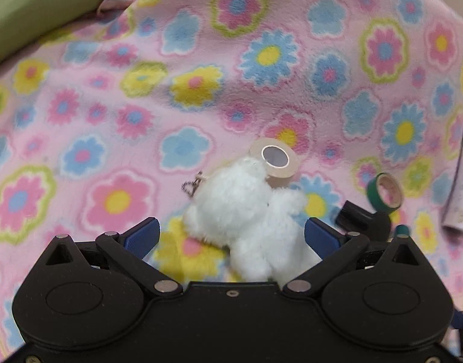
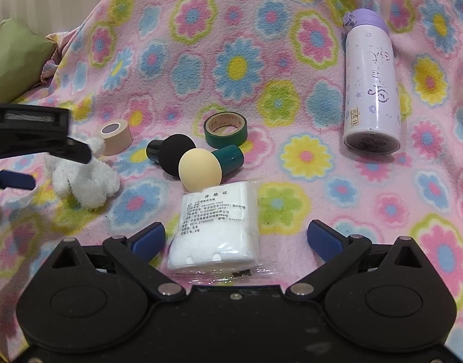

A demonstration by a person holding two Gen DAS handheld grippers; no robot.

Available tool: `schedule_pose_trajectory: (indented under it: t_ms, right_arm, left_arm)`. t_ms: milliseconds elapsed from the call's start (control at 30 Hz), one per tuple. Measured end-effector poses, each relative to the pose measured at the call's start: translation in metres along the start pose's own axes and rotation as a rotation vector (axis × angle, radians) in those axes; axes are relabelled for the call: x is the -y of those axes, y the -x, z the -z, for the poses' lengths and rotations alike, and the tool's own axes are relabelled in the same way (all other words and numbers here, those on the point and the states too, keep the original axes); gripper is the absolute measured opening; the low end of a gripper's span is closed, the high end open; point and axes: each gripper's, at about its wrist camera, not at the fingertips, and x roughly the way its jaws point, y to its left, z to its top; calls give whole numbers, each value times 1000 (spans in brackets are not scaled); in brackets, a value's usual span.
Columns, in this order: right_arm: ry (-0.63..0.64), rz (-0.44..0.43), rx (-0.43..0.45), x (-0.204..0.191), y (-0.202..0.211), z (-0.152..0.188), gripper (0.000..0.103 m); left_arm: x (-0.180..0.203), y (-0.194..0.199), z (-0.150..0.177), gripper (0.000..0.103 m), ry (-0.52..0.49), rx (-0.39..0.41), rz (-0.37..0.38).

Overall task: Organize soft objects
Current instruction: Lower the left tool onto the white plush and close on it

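- Left tool (image 1: 231,236): jaws spread wide, white plush toy (image 1: 249,211) lying between the blue pads, touching neither clearly.
- Right tool (image 2: 236,236): jaws wide apart, wrapped white cotton pack (image 2: 216,230) lying between them, ungripped.
- Beige tape roll (image 1: 276,160) rests against the plush's far side; green tape roll (image 2: 225,130) and two sponge puffs (image 2: 198,166) lie just beyond the pack.
- Purple bottle (image 2: 372,90) lies well apart on the floral blanket (image 2: 292,30).
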Motion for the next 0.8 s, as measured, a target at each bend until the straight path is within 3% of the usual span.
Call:
schedule_pose_trajectory:
  t_ms: [167, 400, 500, 800]
  right_arm:
    - [-6, -4, 3, 1, 0, 0, 103]
    - [-9, -5, 4, 1, 1, 0, 103]
    - [-9, -5, 5, 1, 1, 0, 103]
    - [-14, -8, 7, 2, 1, 1, 103]
  left_arm:
    - [9, -11, -2, 99, -44, 5, -23]
    - [11, -22, -7, 99, -8, -15, -30]
    - [13, -17, -7, 99, -12, 0, 2]
    - [9, -13, -8, 99, 32, 27, -13]
